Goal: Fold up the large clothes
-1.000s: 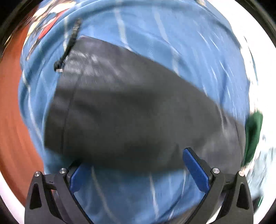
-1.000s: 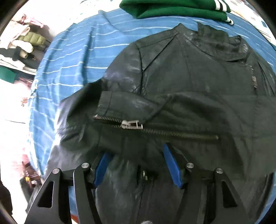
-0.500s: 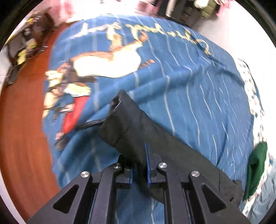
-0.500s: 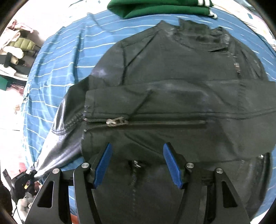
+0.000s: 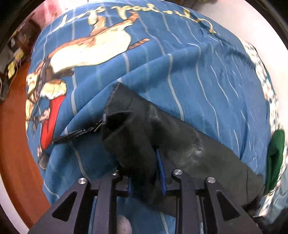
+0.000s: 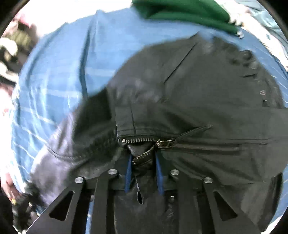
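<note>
Tongs come first in both wrist views, and both pairs have changed: a second ago each stood wide over the black leather jacket (image 6: 207, 100), half a second ago the left tongs (image 5: 144, 172) had already pinched the sleeve (image 5: 129, 129), and now the right tongs (image 6: 143, 172) have narrowed too, blue pads (image 6: 128, 172) pressed on a bunch of leather and zipper teeth at the jacket's front edge. The left pair is likewise narrow, holding the gathered cuff end of the sleeve, which rises toward 12 o'clock from the pads with its zipper tape (image 5: 77, 132) trailing out toward 9 o'clock. Both grips being set, I judge the grasping step done and the fold itself about to begin, likely carrying sleeve and front edge over the body. Counted: two tongs, one jacket, one sleeve in hand, two zipper runs seen in the right view, with one metal puller (image 6: 164, 143) just beyond the pads at 1 o'clock. The jacket lies spread on the bed, on one blue striped bedspread (image 5: 198, 75) printed with a cartoon figure (image 5: 75, 59) at 11 o'clock in the left view. Farthest off, one green garment (image 6: 183, 9) lies past the jacket's collar at 12 o'clock in the right view.
</note>
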A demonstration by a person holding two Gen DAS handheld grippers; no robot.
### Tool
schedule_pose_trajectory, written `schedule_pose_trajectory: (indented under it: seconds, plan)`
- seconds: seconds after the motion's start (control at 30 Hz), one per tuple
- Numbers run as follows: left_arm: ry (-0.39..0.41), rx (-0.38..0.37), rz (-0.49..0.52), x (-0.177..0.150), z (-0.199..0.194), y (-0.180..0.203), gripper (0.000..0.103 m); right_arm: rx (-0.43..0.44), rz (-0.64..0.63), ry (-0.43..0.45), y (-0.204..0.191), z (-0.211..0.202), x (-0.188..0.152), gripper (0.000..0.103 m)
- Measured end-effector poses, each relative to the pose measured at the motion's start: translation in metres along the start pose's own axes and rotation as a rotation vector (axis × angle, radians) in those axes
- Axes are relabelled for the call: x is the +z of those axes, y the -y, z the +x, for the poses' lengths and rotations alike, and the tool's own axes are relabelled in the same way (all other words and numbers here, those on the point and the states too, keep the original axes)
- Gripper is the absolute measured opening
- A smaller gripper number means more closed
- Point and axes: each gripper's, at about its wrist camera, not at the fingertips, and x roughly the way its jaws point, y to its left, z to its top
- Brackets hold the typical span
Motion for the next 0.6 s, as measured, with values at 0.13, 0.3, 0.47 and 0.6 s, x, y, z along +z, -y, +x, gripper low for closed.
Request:
schedule_pose_trajectory:
  seconds: [0.13,0.3,0.47,0.6]
  plan:
    - [-0.012,-0.054,0.023,0.000,-0.005,0.009,0.078,0.014,0.094,0.123,0.030,-0.055,0.013,0.022]
    - [-0.009,-0.055,-0.026,-0.003,-0.013,0.002,0.081,0.036,0.073,0.127,0.019,-0.051,0.039,0.023]
    - [0.009,-0.075,-0.164,0.003,0.000,-0.010,0.079,0.143,-0.006,-0.166,-0.014,0.035,0.047,0.059]
    - [0.074,-0.005,-0.214,0.012,-0.006,-0.006,0.023,0.163,-0.026,-0.096,0.000,0.002,0.028,0.076]
